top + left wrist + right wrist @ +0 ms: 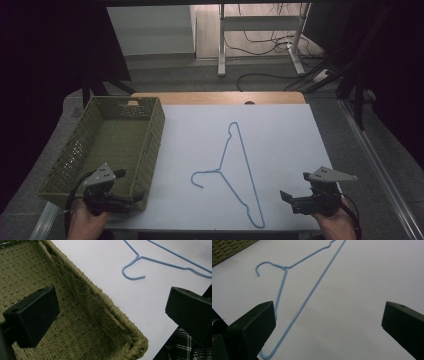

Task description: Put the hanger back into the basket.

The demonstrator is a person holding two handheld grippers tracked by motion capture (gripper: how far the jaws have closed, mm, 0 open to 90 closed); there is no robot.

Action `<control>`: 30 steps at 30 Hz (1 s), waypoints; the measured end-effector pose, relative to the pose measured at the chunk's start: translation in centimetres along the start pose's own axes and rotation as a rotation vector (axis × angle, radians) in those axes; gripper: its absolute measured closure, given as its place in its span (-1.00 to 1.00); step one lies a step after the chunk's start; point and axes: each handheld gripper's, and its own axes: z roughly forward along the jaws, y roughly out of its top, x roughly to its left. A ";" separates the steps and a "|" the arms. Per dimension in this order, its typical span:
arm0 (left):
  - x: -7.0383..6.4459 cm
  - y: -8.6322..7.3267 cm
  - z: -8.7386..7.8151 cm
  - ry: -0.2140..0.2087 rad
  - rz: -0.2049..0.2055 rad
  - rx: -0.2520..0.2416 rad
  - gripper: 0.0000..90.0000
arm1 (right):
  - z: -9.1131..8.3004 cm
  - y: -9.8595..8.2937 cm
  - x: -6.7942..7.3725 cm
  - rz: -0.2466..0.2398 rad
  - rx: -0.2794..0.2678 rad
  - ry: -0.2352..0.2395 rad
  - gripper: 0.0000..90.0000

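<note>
A blue wire hanger point(219, 170) lies flat on the white table top point(285, 145), its hook toward the left. An olive woven basket point(155, 135) stands at the left and looks empty. My left gripper point(130, 186) hovers at the basket's near right corner, open, with nothing between its jaws. In the left gripper view the gripper point(111, 312) straddles the basket rim point(100, 293), with the hanger hook point(138, 257) farther off. My right gripper point(296, 186) is open near the front right edge. In the right gripper view the gripper point(328, 326) looks over the hanger point(285, 268), whose near corner lies by one jaw.
A strip of wooden table point(220, 97) shows beyond the white top. Past it, on the floor, stand white desk legs point(221, 45) and loose cables point(270, 42). A corner of the basket point(227, 250) appears in the right gripper view.
</note>
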 end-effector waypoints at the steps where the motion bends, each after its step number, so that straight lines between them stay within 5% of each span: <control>1: 0.0 0.0 0.0 -0.004 -0.006 -0.004 -1.00 | 0.0 0.0 -0.1 0.002 0.002 0.002 -1.00; 14: -0.2 0.1 -0.1 -0.014 -0.021 -0.012 -1.00 | 0.4 0.1 0.2 0.026 -0.001 0.012 -1.00; 30: -0.8 0.9 -0.3 0.007 -0.009 -0.012 -0.99 | 0.5 0.5 0.8 -0.010 0.013 0.006 -1.00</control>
